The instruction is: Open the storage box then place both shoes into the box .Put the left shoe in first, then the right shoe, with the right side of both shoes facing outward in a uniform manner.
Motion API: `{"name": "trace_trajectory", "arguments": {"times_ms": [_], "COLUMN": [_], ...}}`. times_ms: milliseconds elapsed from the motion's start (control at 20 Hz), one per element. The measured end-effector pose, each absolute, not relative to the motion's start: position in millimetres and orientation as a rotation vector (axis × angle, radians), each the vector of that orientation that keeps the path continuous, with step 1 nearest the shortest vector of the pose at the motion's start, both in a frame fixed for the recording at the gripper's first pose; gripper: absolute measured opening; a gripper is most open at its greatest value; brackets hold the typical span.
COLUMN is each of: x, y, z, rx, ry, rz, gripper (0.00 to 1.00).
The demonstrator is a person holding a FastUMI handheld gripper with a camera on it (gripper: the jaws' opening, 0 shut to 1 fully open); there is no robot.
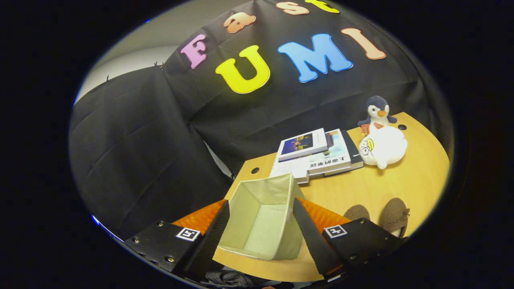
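Observation:
A pale fabric storage box [263,218] stands open-topped on the wooden table [401,184], its inside bare. My gripper [261,230] hovers above it, open, with the box showing between the two fingers and nothing held. Two brown shoes [379,216] lie side by side on the table to the right of the box, just beyond my right finger [311,237], which hides their near ends.
A stack of books [317,154] lies beyond the box. A white plush toy [383,146] and a small penguin plush [377,110] sit at the table's far right. The black cloth wall rises behind and to the left, past the table's left edge.

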State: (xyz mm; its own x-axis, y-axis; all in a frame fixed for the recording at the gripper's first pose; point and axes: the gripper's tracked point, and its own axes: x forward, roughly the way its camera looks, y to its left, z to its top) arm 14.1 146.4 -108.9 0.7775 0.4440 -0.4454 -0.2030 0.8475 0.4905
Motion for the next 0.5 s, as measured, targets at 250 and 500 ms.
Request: {"name": "trace_trajectory", "arguments": {"times_ms": [250, 500], "x": [8, 0], "y": [98, 66], "z": [-142, -177], "rx": [0.429, 0.428], "ry": [0.642, 0.715], "rz": [0.268, 0.208], "gripper": [0.97, 0.97]}}
